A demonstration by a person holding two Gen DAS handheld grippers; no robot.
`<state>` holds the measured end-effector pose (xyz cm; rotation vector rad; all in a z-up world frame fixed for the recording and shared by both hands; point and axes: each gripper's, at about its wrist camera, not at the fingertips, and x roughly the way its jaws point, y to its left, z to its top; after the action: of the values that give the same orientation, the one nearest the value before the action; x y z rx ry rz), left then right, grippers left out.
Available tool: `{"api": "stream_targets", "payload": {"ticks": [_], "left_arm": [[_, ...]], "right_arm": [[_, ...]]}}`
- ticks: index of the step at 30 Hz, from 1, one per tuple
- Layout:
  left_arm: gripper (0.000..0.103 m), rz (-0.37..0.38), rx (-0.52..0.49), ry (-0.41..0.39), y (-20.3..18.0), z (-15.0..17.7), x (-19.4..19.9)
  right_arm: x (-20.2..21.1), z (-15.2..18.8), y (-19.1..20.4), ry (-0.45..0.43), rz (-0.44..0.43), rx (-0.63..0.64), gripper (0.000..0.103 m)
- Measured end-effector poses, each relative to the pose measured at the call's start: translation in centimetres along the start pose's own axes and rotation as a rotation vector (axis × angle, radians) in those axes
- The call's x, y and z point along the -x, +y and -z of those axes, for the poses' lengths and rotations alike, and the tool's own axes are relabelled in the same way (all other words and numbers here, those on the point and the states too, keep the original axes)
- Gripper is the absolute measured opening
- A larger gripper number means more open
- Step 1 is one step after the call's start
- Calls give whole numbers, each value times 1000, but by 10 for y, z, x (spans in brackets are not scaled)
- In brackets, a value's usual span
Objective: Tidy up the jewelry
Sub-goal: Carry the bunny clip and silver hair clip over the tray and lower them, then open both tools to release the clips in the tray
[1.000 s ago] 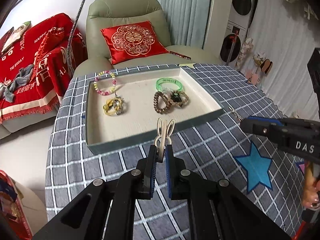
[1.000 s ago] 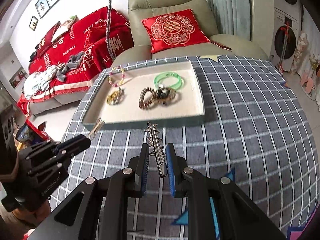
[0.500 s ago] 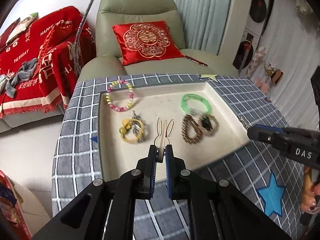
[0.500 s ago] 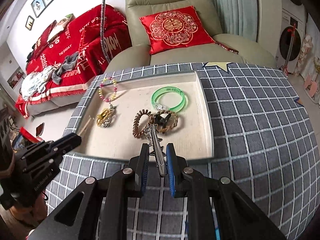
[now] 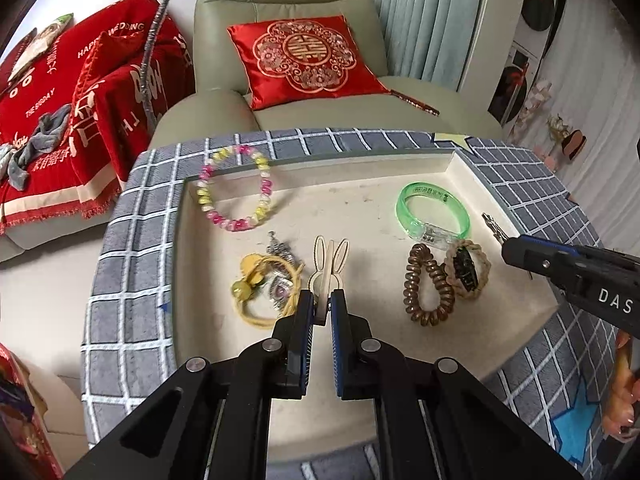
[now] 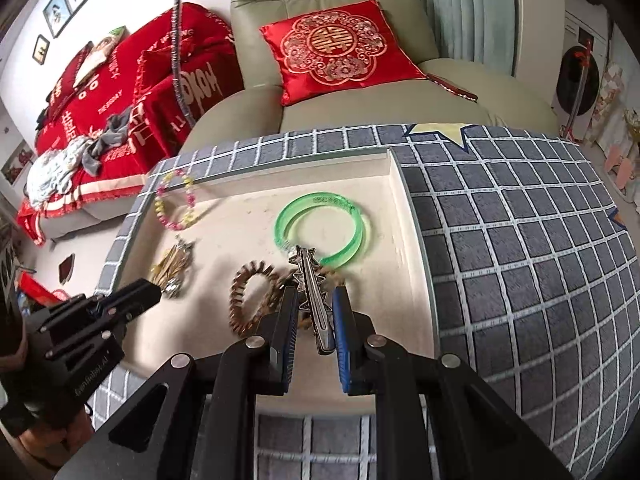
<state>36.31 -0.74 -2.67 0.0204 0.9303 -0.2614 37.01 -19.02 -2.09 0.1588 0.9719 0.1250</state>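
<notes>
Left wrist view: left claw (image 5: 322, 309) is pinched tight on a cream rabbit-ear clip (image 5: 329, 262), poised over the tray (image 5: 460, 162). Right claw (image 6: 315, 314) is clamped on a silver hair clip (image 6: 311, 286), also above the tray. Ahead of them already lie a beaded bracelet (image 5: 236, 192), green bangle (image 5: 434, 216), coil ties (image 5: 428, 284) and a yellow tie (image 5: 266, 286). Both clips likely remain to set down.

Left gripper (image 5: 322, 307) clamps a rabbit-ear clip (image 5: 329, 261) above the tray (image 5: 360, 200).
</notes>
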Motion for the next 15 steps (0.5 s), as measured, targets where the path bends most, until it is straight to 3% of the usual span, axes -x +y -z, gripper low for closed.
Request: {"api": "stream_targets", "payload": {"ticks": [15], "left_arm": [[24,-75,-66,47,-16,7,-24]], "right_arm": [[-33,9,-19,54,-1,-52,20]]}}
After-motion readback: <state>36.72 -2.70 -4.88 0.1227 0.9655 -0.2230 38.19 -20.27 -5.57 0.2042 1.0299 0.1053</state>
